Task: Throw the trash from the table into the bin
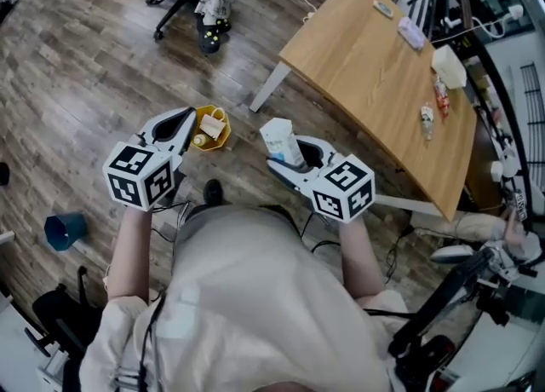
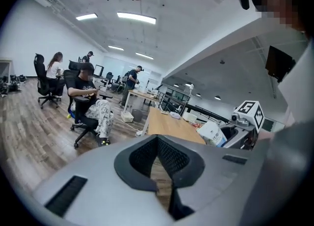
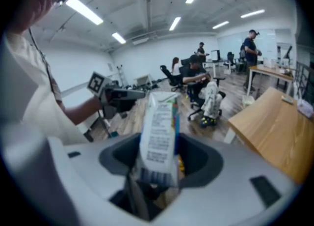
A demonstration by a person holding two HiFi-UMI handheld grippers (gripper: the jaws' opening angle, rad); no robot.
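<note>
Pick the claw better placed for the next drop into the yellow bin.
Right. The right claw is shut on a drink carton; the left claw is shut, empty. The yellow bin sits on the floor between them.

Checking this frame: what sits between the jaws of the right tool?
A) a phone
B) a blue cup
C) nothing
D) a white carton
D: the right gripper view shows the right tool closed on a white carton, which stands upright between its jaws.
</note>
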